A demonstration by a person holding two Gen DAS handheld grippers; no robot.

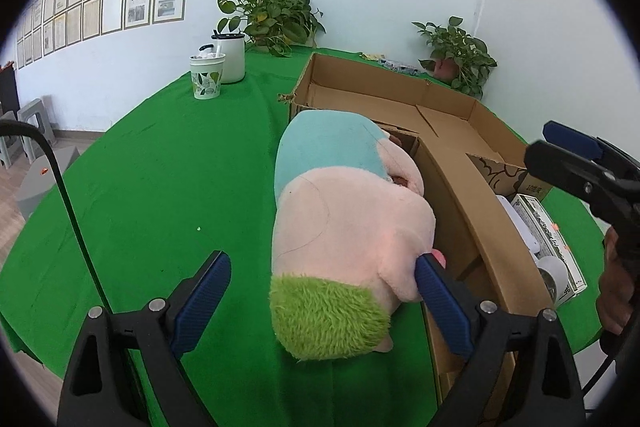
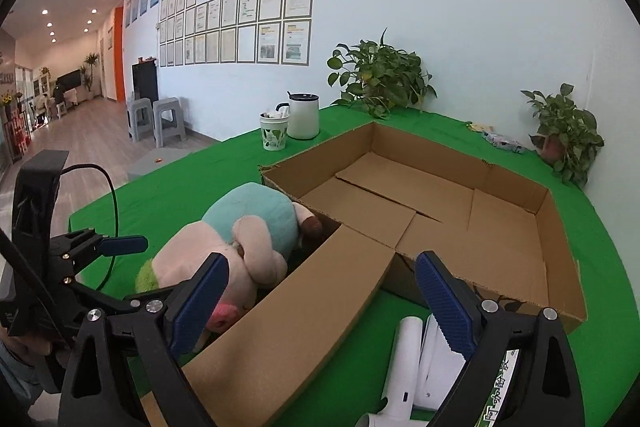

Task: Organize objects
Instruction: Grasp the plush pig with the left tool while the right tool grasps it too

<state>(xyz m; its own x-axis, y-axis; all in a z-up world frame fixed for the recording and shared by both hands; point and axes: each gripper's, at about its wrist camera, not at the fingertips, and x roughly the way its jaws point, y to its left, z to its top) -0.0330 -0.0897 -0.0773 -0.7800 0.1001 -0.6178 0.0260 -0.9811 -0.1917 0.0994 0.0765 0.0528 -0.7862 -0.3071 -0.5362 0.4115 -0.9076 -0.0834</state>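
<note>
Plush toy [image 1: 344, 227] leaned headfirst over the cardboard box [image 1: 452, 195] wall; left tongs [image 1: 324, 291] straddled it, spread apart, right tongs [image 2: 320, 299] likewise apart. Closing low on its body seemed wisest.

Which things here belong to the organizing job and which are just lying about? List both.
Belongs to the job:
plush toy, leaning into the box
cardboard box, open
white device beside the box
printed carton beside the box

Just lying about:
patterned cup
white jug
two potted plants
grey stools on the floor
</note>
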